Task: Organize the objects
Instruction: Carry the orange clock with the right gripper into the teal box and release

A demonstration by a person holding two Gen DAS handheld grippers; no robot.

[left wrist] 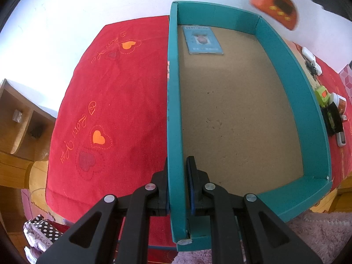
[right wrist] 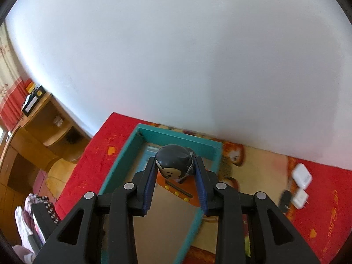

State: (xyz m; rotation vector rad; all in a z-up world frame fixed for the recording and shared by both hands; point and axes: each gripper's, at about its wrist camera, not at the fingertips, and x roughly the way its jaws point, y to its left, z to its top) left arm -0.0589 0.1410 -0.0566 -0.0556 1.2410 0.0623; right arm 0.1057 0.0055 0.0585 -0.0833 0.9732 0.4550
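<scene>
A teal box (left wrist: 173, 92) with a brown cardboard floor lies on a red cloth. My left gripper (left wrist: 177, 165) is shut on the box's left wall, one finger outside and one inside. A blue card (left wrist: 202, 40) lies in the box's far left corner. My right gripper (right wrist: 175, 167) is shut on a toy figure (right wrist: 173, 161) with a dark round head and orange body, held in the air above the teal box (right wrist: 120, 162). The toy also shows blurred at the top right of the left wrist view (left wrist: 275, 7).
The red cloth (left wrist: 114, 101) has heart embroidery. Right of the box lie white chargers (right wrist: 301, 176), keys (left wrist: 311, 67), a green tape measure (left wrist: 322, 95), a small jar (left wrist: 340, 102) and a black item (left wrist: 333, 118). A wooden shelf (right wrist: 44, 132) stands left; a white wall is behind.
</scene>
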